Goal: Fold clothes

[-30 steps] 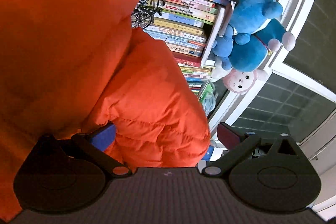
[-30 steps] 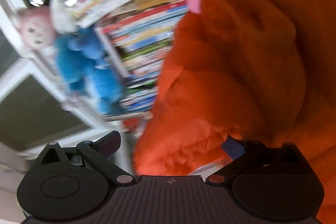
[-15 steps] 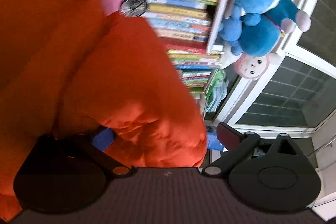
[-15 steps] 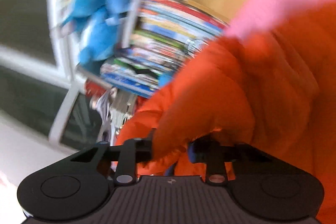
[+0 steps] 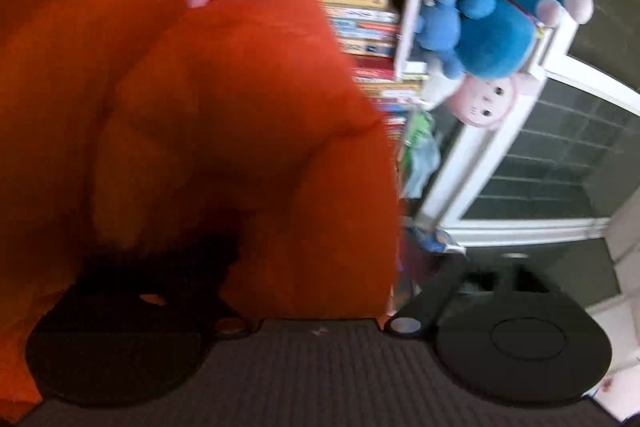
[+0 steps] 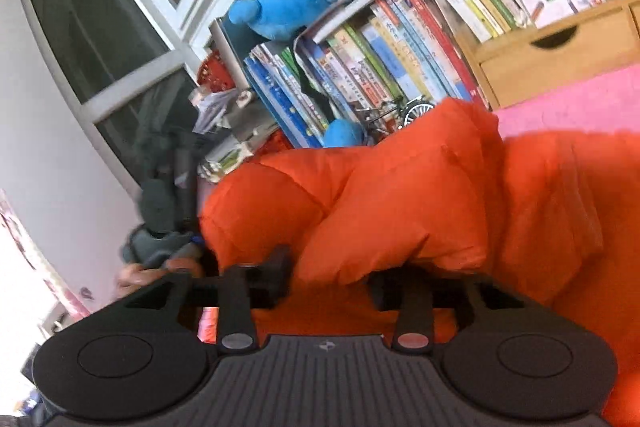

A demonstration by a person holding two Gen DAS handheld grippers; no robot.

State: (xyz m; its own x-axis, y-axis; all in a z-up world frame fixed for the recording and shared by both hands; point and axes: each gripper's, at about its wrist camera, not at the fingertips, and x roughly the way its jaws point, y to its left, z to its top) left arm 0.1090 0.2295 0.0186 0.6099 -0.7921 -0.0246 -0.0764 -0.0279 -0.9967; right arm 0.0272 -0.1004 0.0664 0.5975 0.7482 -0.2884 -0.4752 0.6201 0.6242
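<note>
A puffy orange jacket point(image 5: 240, 127) fills the left and middle of the left wrist view. A thick fold of it bulges between the fingers of my left gripper point(image 5: 324, 259), which stands wide open. Its left finger is lost in shadow under the fabric, and its right finger point(image 5: 444, 275) is bare. In the right wrist view the jacket point(image 6: 400, 207) lies over a pink surface point(image 6: 580, 103). My right gripper point(image 6: 330, 277) is shut on a fold at the jacket's near edge. A hand point(image 6: 132, 271) holds a grey device at the left.
Behind the jacket stands a bookshelf point(image 6: 380, 67) packed with books, with blue plush toys point(image 5: 500, 7), a pink plush point(image 5: 484, 103) and a toy bicycle point(image 6: 416, 111). A wooden drawer point(image 6: 560, 59) sits behind the pink surface. A white-framed window point(image 5: 560, 167) is beside the shelf.
My right gripper went from open to shut on a fold of the jacket and swung round with it. The left gripper stayed open and pushed further into the jacket.
</note>
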